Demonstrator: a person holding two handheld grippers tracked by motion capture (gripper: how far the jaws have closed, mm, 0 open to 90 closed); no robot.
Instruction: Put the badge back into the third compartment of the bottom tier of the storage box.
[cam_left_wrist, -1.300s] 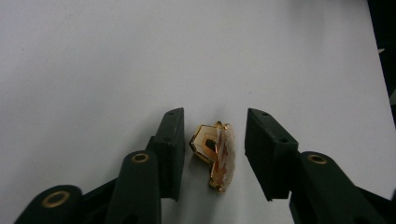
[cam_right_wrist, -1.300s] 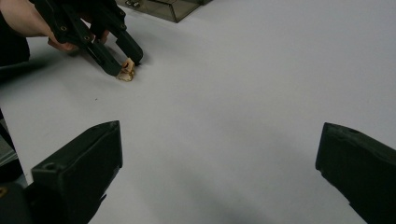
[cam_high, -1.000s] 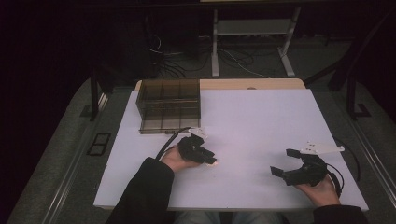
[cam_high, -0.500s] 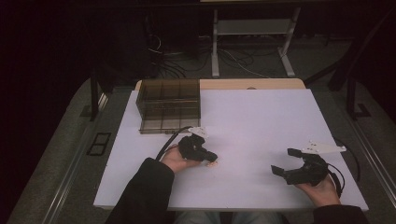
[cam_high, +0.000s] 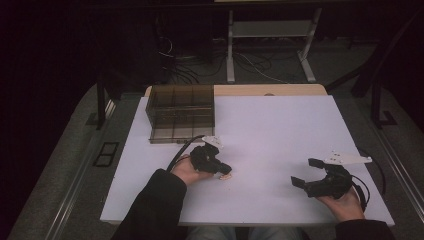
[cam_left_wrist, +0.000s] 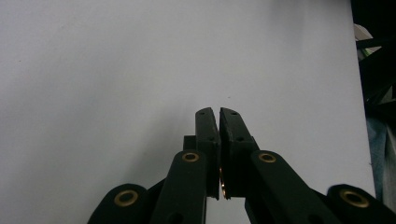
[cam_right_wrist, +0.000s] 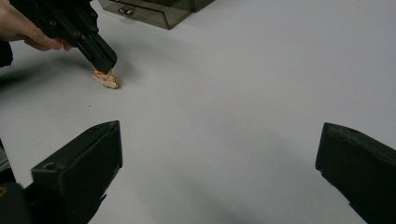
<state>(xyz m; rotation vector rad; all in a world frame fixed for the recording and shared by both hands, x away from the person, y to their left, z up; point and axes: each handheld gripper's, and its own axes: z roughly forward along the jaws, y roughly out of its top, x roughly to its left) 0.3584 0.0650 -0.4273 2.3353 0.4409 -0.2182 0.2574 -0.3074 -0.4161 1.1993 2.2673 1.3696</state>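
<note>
Pinching a flat orange-and-gold piece (cam_right_wrist: 105, 78), the left gripper (cam_high: 223, 170) is clenched; the right gripper (cam_high: 306, 172) gapes released.

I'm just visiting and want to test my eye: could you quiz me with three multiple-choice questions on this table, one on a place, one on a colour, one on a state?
1. Where on the white tabletop does the smoky drawer box stand?
A. far left corner
B. near right corner
C. centre

2. What colour is the small piece at the left gripper tips?
A. blue
B. orange-pink
C. green

3. How do the right gripper jaws stand?
A. shut on the box
B. shut, empty
C. wide open, empty

Answers:
1 A, it sits by the far edge at the left.
2 B, the right gripper view shows it orange-pink.
3 C, bare tabletop shows between them.
</note>
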